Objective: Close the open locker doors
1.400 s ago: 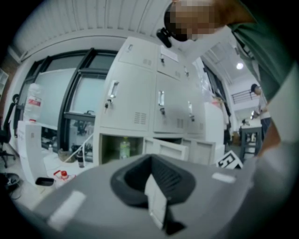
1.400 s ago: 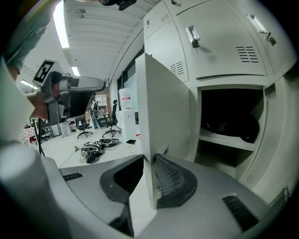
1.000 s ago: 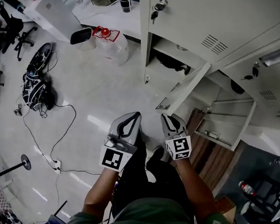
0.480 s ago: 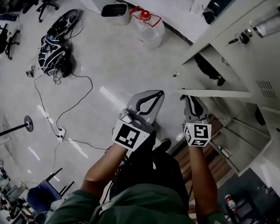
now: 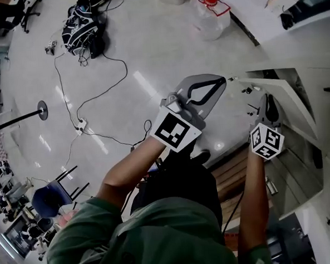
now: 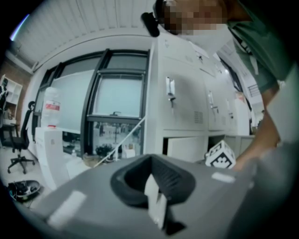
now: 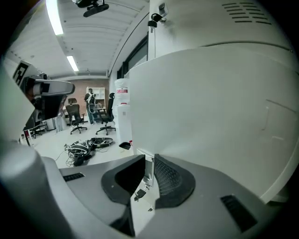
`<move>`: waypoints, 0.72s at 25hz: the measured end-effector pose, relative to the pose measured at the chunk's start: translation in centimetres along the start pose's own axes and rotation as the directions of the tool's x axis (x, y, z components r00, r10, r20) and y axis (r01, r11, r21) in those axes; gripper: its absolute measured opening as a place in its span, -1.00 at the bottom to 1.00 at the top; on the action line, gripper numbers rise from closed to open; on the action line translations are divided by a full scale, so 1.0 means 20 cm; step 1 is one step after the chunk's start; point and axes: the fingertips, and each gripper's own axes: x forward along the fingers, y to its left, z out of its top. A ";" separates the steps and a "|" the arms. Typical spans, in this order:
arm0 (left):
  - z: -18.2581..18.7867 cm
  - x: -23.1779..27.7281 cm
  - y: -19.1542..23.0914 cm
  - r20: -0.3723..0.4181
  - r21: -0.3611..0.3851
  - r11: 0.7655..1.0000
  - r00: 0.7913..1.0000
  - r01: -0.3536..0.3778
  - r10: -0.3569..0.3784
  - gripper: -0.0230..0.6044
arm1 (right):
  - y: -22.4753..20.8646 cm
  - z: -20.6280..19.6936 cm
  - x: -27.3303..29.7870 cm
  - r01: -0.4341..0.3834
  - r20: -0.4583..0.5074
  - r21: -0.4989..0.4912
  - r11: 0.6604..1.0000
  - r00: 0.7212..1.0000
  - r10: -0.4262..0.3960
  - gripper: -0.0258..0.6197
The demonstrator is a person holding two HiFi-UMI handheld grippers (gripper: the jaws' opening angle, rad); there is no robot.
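An open white locker door [image 5: 288,101] swings out from the bank of lockers [image 5: 322,52] at the right of the head view. My right gripper [image 5: 266,100] is at that door's near face, jaws shut with only a slit between them. In the right gripper view the door [image 7: 210,116] fills the frame just beyond the gripper [image 7: 149,170], and I cannot tell whether it touches. My left gripper [image 5: 222,81] hovers shut and empty beside the door's free edge. The left gripper view shows the gripper [image 6: 153,182] facing the lockers [image 6: 187,102] and an open low door [image 6: 184,149].
A wooden pallet [image 5: 234,172] lies at my feet below the lockers. On the floor are a water jug [image 5: 210,11], a black bag [image 5: 83,25], a long cable [image 5: 96,94] with a power strip [image 5: 81,126], a stand base [image 5: 41,111] and a blue chair [image 5: 52,194].
Both grippers have moved right, toward the lockers. The right gripper has come up against the open door, and the door now stands closer to the locker front.
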 end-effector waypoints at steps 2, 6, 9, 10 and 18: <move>-0.01 0.02 0.03 -0.006 -0.001 1.000 1.000 0.003 -0.003 -0.93 | -0.07 0.02 0.04 0.043 -0.006 0.019 0.999 0.999 -0.043 -0.74; -0.01 0.07 0.08 -0.008 -0.005 1.000 1.000 0.008 -0.008 -0.93 | -0.20 0.06 0.11 0.130 -0.019 0.050 0.990 0.991 -0.130 -0.78; 0.00 0.08 0.10 -0.003 -0.004 1.000 1.000 0.015 -0.015 -0.93 | -0.22 0.08 0.13 0.154 -0.022 0.056 0.987 0.988 -0.153 -0.87; 0.00 0.08 0.11 -0.003 -0.003 1.000 1.000 0.017 -0.017 -0.93 | -0.22 0.08 0.14 0.158 -0.024 0.057 0.986 0.987 -0.157 -0.87; 0.06 0.08 0.08 0.012 0.003 0.999 0.999 0.035 -0.035 -0.93 | -0.21 0.08 0.12 0.164 -0.033 0.124 0.979 0.986 -0.162 -0.87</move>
